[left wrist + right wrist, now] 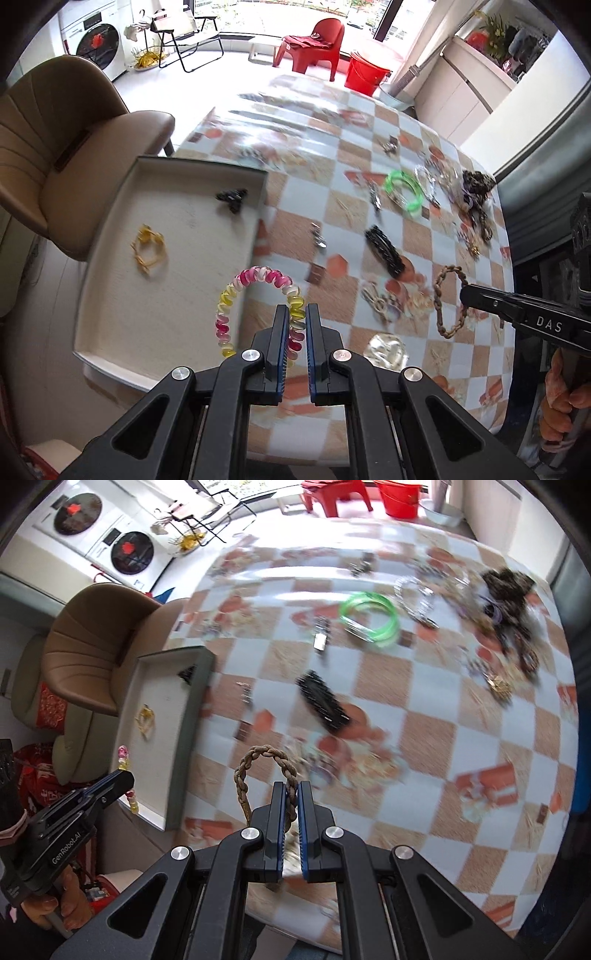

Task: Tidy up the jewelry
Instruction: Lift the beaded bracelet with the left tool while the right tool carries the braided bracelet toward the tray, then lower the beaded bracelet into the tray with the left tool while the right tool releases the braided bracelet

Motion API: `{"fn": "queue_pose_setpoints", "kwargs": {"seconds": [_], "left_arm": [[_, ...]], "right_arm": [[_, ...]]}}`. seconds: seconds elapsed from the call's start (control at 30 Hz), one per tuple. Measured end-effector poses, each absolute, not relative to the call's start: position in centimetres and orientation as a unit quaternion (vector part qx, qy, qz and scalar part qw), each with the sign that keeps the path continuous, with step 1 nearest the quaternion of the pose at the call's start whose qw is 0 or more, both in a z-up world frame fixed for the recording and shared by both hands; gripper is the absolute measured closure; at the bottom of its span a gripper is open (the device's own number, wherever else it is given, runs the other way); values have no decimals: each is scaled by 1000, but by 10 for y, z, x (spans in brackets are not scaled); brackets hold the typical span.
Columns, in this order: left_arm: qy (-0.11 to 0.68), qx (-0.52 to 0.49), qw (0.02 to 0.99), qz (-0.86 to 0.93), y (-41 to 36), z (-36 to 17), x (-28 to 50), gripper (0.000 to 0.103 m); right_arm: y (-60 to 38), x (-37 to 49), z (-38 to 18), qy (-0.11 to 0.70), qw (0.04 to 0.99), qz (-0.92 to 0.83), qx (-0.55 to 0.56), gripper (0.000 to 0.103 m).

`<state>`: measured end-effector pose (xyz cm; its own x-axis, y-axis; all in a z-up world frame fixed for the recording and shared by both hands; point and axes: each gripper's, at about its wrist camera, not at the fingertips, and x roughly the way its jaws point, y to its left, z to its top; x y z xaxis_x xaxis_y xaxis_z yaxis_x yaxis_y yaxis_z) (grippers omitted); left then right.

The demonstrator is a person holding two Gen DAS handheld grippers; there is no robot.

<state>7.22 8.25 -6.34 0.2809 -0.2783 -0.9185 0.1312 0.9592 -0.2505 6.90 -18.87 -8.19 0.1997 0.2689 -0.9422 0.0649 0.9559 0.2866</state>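
My left gripper (297,314) is shut on a pink, yellow and clear spiral hair tie (236,291), which hangs in the air over the near right edge of the shallow beige tray (155,325). A yellow bracelet (147,251) and a black hair claw (232,197) lie in the tray. My right gripper (291,794) is shut on a brown braided rope bracelet (245,771), lifted above the checked tablecloth (424,731). In the left wrist view that rope bracelet (443,302) hangs from the right gripper (466,295) at the right.
Loose pieces lie on the table: a black comb clip (323,701), green bangles (373,618), a silver bracelet (413,598), a dark scrunchie pile (509,590) and small clips. A tan chair (55,147) stands beside the tray. A hand (561,406) holds the right gripper's handle.
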Motion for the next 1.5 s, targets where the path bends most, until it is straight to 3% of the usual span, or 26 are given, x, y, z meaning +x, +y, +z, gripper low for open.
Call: {"fn": "queue_pose_setpoints", "kwargs": {"seconds": [0.33, 0.73, 1.0, 1.5], "left_arm": [[582, -49, 803, -123, 153, -77, 126, 91], [585, -44, 805, -85, 188, -140, 205, 92], [603, -17, 796, -58, 188, -187, 225, 91], [614, 24, 788, -33, 180, -204, 223, 91]], "right_arm": [[-100, 134, -89, 628, 763, 76, 135, 96], [-1, 231, -141, 644, 749, 103, 120, 97], [22, 271, -189, 663, 731, 99, 124, 97], [25, 286, -220, 686, 710, 95, 123, 94]]}}
